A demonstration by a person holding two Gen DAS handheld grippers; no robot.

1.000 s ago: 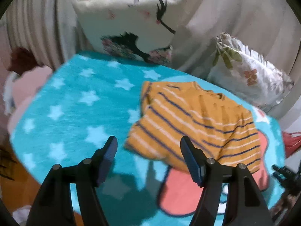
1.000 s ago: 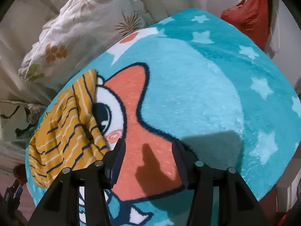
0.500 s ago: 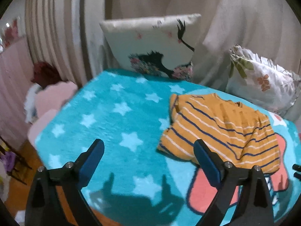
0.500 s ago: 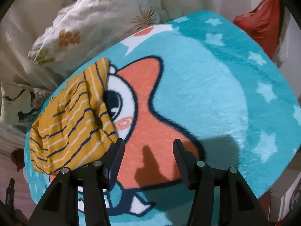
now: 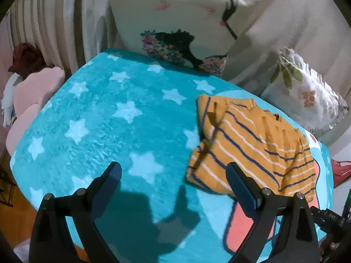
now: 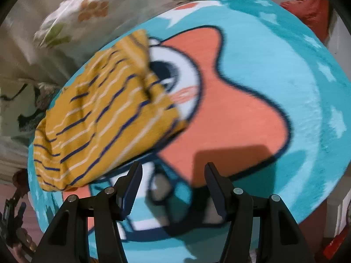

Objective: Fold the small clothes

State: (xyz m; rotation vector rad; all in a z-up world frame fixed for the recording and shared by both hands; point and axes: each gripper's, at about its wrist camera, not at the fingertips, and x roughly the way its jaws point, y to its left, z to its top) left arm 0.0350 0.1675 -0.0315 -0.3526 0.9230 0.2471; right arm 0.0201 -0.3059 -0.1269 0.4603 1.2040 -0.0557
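Note:
A small mustard-yellow shirt with navy and white stripes [image 5: 252, 144] lies folded on a turquoise star blanket [image 5: 105, 127]. In the left wrist view it is at the right, just beyond my right-hand finger. My left gripper [image 5: 173, 175] is wide open and empty above the blanket, left of the shirt. In the right wrist view the shirt [image 6: 105, 118] lies at the left, over a cartoon print. My right gripper [image 6: 173, 177] is open and empty, just right of the shirt's near edge.
A white cushion with a dark figure print [image 5: 175, 24] and a floral pillow [image 5: 307, 94] stand at the blanket's far edge against curtains. A pink cushion [image 5: 33, 96] is off the left edge. A red bag [image 6: 311, 11] is past the right side.
The left gripper has opened wide and pulled back from the shirt, leaving it on the blanket. The right gripper has swung toward the shirt, which now looks larger and nearer.

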